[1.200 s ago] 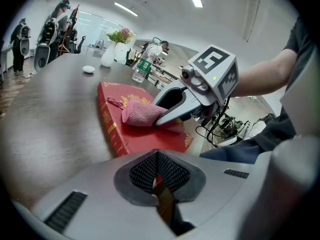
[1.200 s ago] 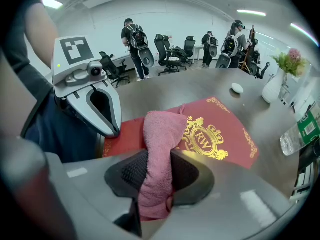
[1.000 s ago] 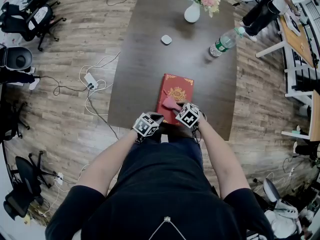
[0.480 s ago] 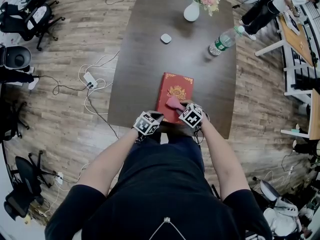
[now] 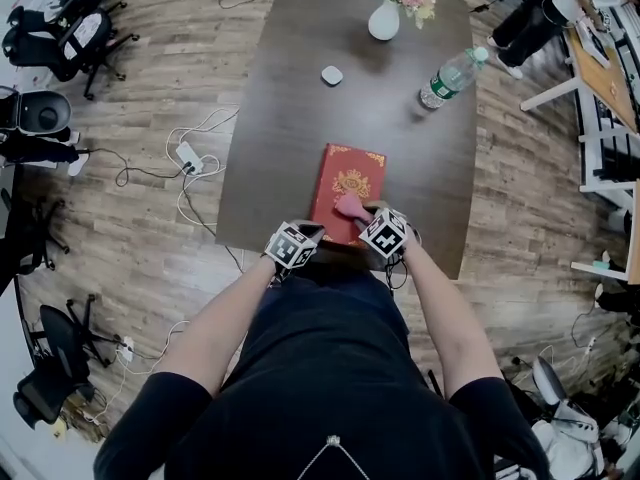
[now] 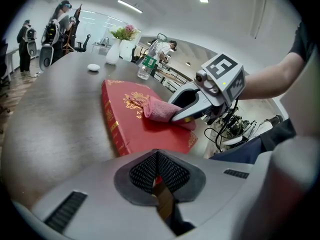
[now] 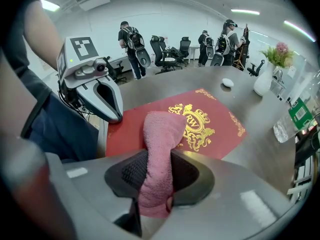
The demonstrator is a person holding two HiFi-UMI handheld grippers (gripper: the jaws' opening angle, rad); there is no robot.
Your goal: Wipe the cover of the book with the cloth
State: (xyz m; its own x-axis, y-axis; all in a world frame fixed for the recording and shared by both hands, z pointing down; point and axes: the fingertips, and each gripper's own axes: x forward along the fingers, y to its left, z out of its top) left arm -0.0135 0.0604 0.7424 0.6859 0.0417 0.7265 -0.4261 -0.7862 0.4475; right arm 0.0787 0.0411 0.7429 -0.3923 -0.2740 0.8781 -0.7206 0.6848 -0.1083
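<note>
- The red book [image 5: 350, 173] lies flat at the table's near edge, its long axis running away from the person and its gold crest facing up.
- The right gripper [image 7: 156, 174] is clamped on one rolled pink cloth [image 7: 162, 134], which lies on the cover.
- The left gripper [image 6: 157, 171] has its jaws together and sits at the book's near corner.
- The dark wooden table [image 5: 300, 118] stands on plank flooring in an office.
- Farther along the table are one flower vase [image 5: 384, 23], one water bottle [image 5: 448, 78] and one small white object [image 5: 332, 76].

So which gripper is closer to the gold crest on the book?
Right. The right gripper holds the cloth on the book, just beside the gold crest; the left gripper sits back at the book's near edge.
</note>
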